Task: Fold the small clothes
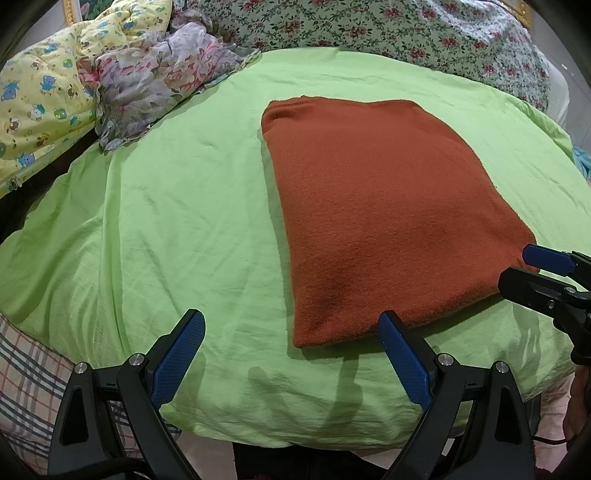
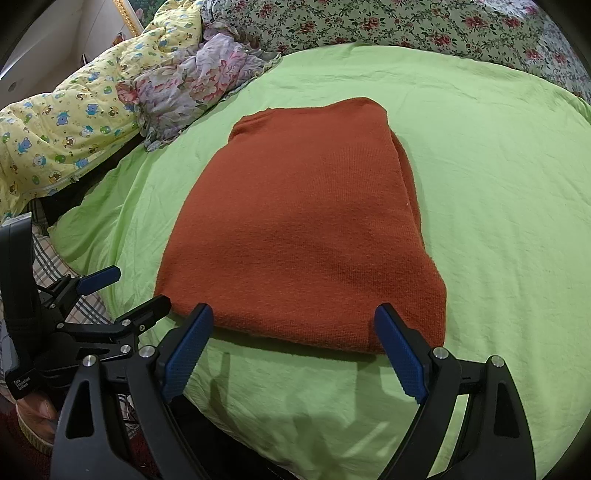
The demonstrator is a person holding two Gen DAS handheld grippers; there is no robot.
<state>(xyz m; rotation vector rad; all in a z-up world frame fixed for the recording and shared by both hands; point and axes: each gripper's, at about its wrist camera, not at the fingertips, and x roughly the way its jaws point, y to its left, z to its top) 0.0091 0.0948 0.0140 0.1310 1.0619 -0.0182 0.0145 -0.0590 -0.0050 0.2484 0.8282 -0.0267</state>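
Note:
A rust-orange knit garment (image 1: 384, 214) lies folded into a flat rectangle on the light green sheet (image 1: 166, 221). My left gripper (image 1: 291, 325) hovers open at the garment's near left corner, its blue pads apart and empty. In the right wrist view the same garment (image 2: 306, 229) fills the middle, and my right gripper (image 2: 295, 321) stands open just short of its near edge, with nothing between the fingers. The right gripper (image 1: 517, 271) shows at the right edge of the left view, the left gripper (image 2: 142, 290) at the lower left of the right view.
A yellow quilt with cartoon bears (image 1: 40, 92) and a crumpled floral cloth (image 1: 155, 81) lie at the far left. A flower-print bedcover (image 1: 406, 29) runs along the back. Plaid fabric (image 1: 26, 387) shows below the sheet's left edge. Bare green sheet (image 2: 509, 221) extends right of the garment.

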